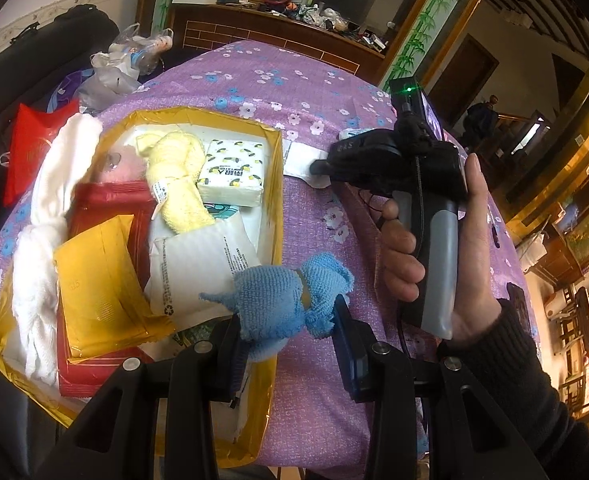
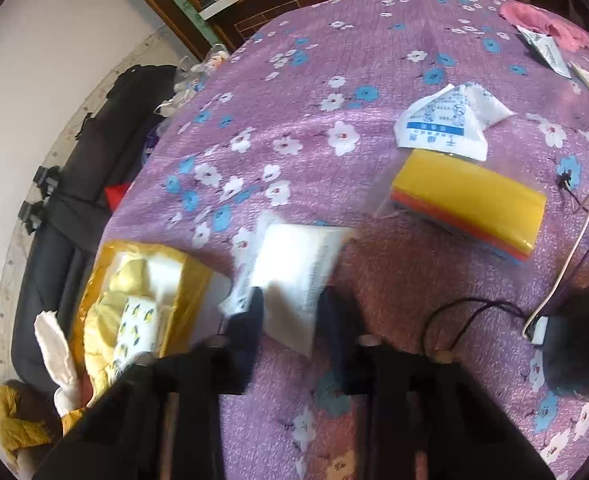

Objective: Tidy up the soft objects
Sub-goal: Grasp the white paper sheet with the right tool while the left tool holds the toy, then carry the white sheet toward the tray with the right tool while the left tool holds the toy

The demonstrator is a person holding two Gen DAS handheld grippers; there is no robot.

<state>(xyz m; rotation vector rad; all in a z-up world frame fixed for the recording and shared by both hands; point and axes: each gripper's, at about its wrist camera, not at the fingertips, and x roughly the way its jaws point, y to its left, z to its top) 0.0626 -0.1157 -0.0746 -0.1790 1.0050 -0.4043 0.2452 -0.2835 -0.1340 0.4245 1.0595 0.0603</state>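
Round bench (image 2: pixel 394 80) under a purple floral cloth (image 1: pixel 314 92), dark wood cabinet (image 1: pixel 262 36) and white wall behind. Gold box (image 1: pixel 272 184) at the bench's left, crammed with towels and tissue packs; yellow sponge pack (image 2: pixel 468 206) and white sachet (image 2: pixel 442 126) lying apart on the cloth. Left gripper (image 1: pixel 286 322) pinching a blue cloth (image 1: pixel 282 300) over the box edge; right gripper (image 2: pixel 294 312) clamped on a white packet (image 2: pixel 294 276) just beside the box.

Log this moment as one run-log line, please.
left gripper: shut on blue cloth over gold box | right gripper: white packet between jaws, grip unclear | stage: loading box
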